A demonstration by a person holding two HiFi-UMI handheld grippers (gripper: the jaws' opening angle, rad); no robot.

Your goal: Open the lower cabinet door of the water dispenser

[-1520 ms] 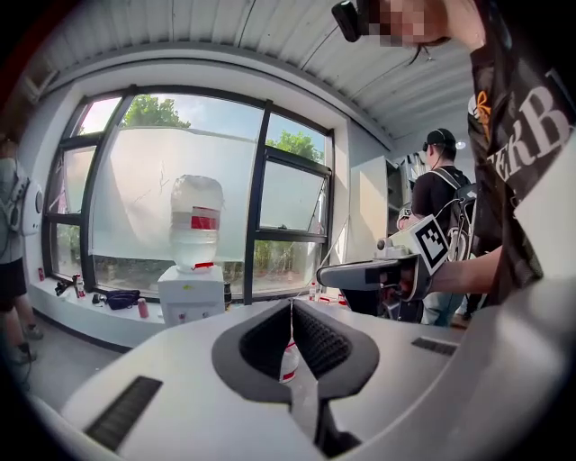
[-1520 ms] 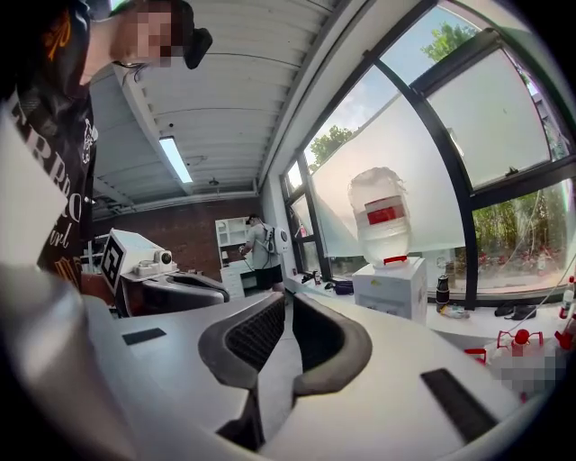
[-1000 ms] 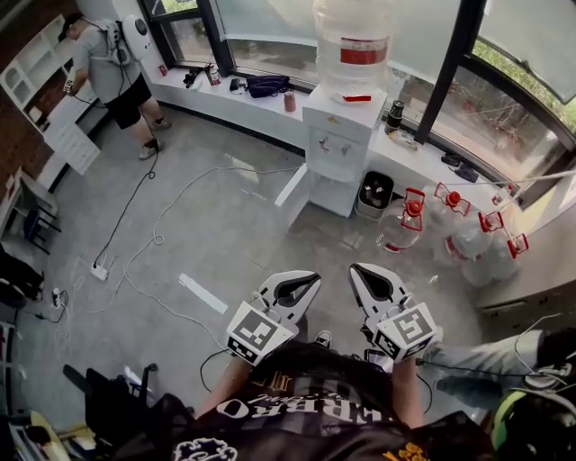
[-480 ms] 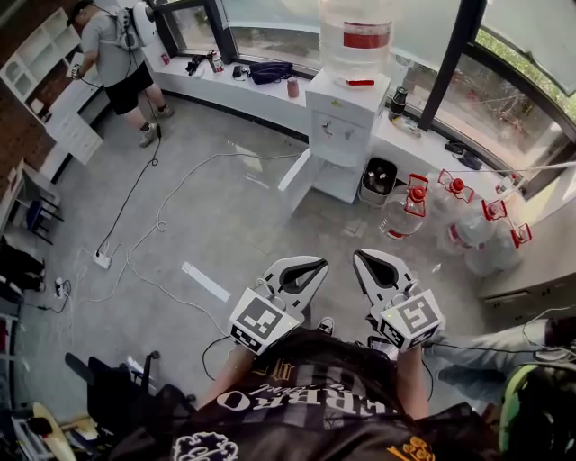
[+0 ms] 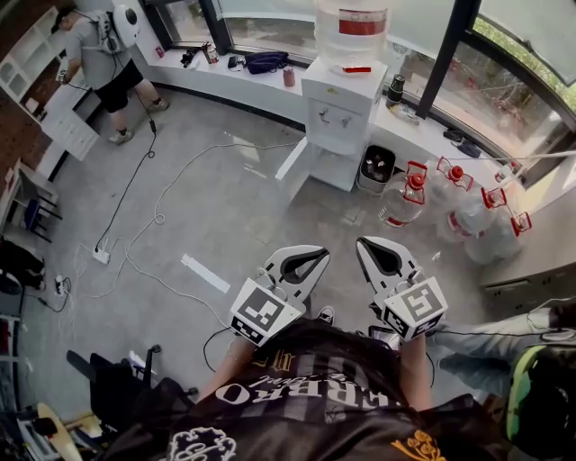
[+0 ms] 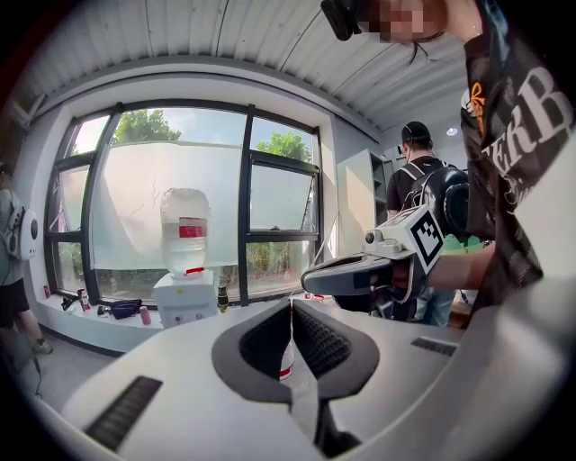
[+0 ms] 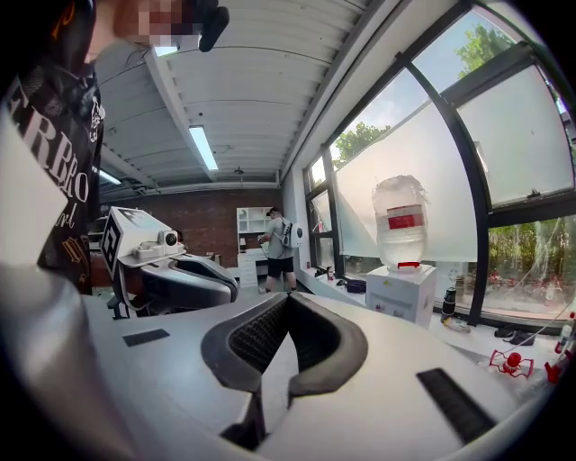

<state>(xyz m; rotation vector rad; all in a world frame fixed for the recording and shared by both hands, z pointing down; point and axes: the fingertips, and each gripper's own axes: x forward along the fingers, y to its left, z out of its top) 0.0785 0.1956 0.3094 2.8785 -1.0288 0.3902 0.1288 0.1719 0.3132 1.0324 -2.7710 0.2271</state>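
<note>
Across the grey floor, the white water dispenser stands against the window ledge with a large bottle on top, well apart from both grippers. Its lower cabinet door seems to stand swung out from the cabinet, though it shows small here. Close before the person's chest, the left gripper and the right gripper sit side by side, each with jaws pressed together on nothing.

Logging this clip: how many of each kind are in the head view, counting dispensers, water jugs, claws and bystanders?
White box-shaped water dispenser: 1
Clear plastic water jug mounted on it: 1
Clear red-capped water jugs on the floor: 4
Left claw and right claw, both white: 2
Bystander in a grey shirt: 1
Total: 9
</note>
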